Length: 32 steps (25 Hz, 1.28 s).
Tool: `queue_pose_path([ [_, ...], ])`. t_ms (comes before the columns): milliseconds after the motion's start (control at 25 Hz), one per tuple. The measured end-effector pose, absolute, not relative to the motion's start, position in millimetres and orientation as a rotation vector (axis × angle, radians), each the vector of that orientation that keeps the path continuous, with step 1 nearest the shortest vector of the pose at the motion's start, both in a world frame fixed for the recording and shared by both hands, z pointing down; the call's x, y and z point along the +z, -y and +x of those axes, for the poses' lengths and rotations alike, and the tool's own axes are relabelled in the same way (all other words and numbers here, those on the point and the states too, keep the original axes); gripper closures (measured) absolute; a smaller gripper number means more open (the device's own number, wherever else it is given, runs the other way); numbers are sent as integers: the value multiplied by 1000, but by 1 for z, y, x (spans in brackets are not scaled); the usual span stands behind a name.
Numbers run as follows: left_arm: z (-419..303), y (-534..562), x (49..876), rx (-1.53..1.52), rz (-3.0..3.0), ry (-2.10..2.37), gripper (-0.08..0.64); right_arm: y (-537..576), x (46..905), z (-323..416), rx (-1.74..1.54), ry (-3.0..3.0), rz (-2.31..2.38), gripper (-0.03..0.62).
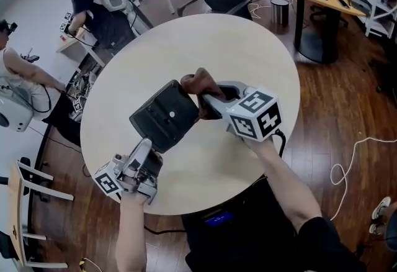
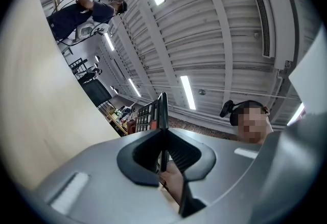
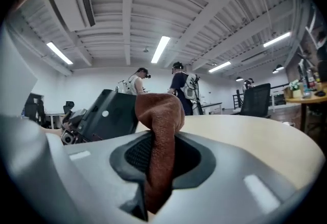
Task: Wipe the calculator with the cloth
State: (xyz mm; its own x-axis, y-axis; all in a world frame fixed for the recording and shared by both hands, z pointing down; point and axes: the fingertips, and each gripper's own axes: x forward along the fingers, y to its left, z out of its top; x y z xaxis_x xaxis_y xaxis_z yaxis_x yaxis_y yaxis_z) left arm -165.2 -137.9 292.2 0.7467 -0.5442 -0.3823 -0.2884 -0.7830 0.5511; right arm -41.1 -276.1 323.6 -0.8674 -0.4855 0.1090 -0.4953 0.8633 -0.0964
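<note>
The left gripper [image 1: 151, 154] is closed on the near corner of the calculator [image 1: 164, 114], holding it tilted over the table [image 1: 248, 53]. The right gripper [image 1: 209, 103], closed on the cloth [image 1: 200, 83], sits just beside its far right edge.

Grey shells on left hand-held gripper [image 1: 155, 148] and right hand-held gripper [image 1: 208, 102]; black-and-white marker cube [image 1: 254, 117] on each (right one larger in view). Black cable [image 1: 282, 139] behind right unit. Black short sleeve [image 1: 319, 233], right arm.
</note>
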Motion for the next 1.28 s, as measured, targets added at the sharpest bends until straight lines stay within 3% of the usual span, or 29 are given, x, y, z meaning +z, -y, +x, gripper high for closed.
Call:
queue_pose_path([
  [200, -174, 141, 295, -761, 2459, 651, 514, 270, 310, -24, 238, 3011, 815, 508],
  [520, -158, 137, 295, -712, 2479, 637, 514, 195, 257, -91, -117, 3091, 484, 508],
  [920, -164, 134, 277, -851, 2417, 571, 514, 270, 295, -27, 223, 3034, 827, 508],
  [1280, -160, 138, 276, -914, 2402, 569, 514, 179, 266, -83, 8, 3133, 451, 508],
])
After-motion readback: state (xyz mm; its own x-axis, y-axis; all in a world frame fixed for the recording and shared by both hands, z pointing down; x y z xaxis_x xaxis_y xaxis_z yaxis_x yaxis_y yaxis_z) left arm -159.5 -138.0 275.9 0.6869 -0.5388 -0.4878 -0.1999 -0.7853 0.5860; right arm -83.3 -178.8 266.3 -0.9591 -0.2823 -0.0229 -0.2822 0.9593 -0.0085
